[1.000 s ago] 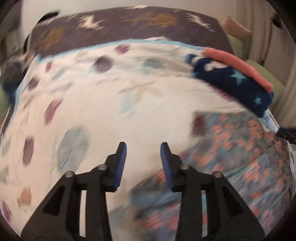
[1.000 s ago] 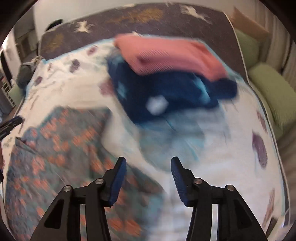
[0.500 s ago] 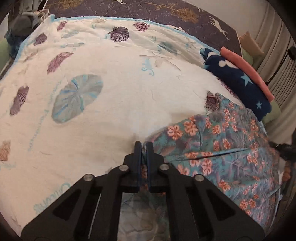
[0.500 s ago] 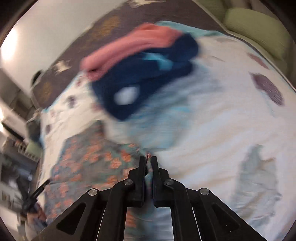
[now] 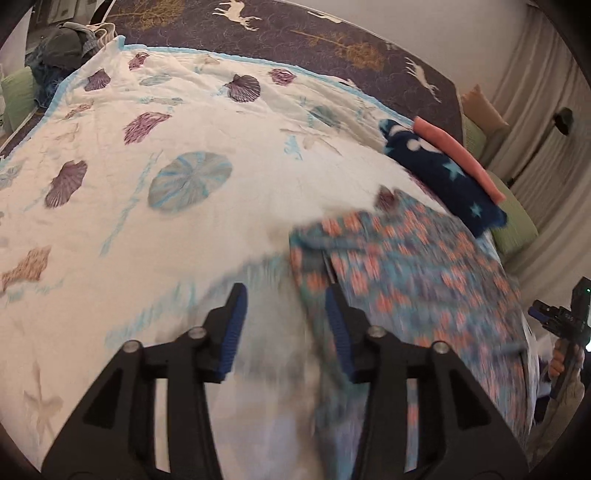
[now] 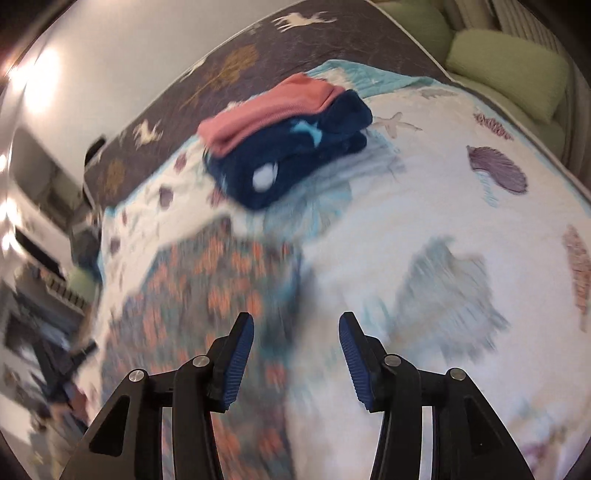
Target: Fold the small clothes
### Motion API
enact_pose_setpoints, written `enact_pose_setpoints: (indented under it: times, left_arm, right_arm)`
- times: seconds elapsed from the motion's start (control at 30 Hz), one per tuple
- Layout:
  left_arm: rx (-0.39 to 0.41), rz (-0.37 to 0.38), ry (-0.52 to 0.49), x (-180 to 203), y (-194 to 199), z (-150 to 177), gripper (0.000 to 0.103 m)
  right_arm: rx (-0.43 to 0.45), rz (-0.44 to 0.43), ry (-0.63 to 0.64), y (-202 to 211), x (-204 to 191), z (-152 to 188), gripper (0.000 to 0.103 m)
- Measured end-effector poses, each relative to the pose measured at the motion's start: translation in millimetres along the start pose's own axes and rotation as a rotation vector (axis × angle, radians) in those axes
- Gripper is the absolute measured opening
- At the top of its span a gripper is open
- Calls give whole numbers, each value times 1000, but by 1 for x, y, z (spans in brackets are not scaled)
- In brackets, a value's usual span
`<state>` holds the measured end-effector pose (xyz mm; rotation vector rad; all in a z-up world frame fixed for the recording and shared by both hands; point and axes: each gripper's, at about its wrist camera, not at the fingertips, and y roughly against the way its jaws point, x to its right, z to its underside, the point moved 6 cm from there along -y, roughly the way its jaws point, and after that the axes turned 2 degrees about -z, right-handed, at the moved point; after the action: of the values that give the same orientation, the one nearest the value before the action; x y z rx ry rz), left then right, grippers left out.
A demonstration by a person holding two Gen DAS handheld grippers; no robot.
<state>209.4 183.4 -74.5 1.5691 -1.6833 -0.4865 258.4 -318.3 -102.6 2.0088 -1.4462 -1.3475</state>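
A teal garment with orange flowers lies spread on the white seashell blanket, blurred by motion. My left gripper hovers at its left edge, jaws opening with nothing pinched between them. In the right wrist view the same floral garment lies left of centre. My right gripper is above its right edge, jaws opening and holding nothing. The right gripper also shows at the far right of the left wrist view, in a hand.
A folded stack, navy star fleece with a pink garment on top, sits at the far side of the blanket. A dark deer-print bedspread lies beyond. Green cushions line the right side. A pile of clothes sits far left.
Both grippers were shut on the floral garment's edge half a second ago; now both have let go and stand open. The views have shifted across the bed and the garment lies flatter.
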Motion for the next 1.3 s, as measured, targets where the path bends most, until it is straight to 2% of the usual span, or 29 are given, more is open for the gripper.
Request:
enact_pose_setpoints:
  times: [0.07,0.13,0.27,0.3,0.43,0.53,0.63,0.8,1.1,1.2,1.23,1.27,1.3]
  left_arm:
    - [10,20,-9,2,11,17,59]
    - [7,45,-2,6,20,36,63]
    - [-9,117,14,20,40,75,64]
    - [-8,126,4,24,47,85,64]
    - [7,120,-73,38,70,125,78]
    - [-29,100,-147,47,74,153,78]
    - [-9,70,-204,53,84,172,79]
    - [-26,131,-211,56,106,197,79]
    - [-66,145,-205,59,128,229,78]
    - [-60,141,-205,59,130,234,70]
    - [-60,140,-195,58,128,233,58]
    - [-60,152,-180,58,126,231,40]
    - [-67,181,-146,56,123,227,32]
  right_arm:
    - [-10,0,27,14,0,21,49]
    - [-28,-16,38,21,-4,42,49]
    - [-48,-38,45,29,-10,82,49]
    - [-53,-38,48,32,-10,93,49]
    - [-36,-18,64,56,-5,138,49]
    - [-22,-28,109,73,-9,167,49]
    - [-29,-38,147,84,-14,194,49]
    - [-22,-78,145,104,-13,237,49]
    - [-38,-97,138,128,-4,277,49]
    - [-45,-77,139,129,2,285,49]
    - [-45,-75,137,128,4,286,49]
    - [-43,-85,128,126,5,285,49]
    - [-41,-95,117,124,4,282,49]
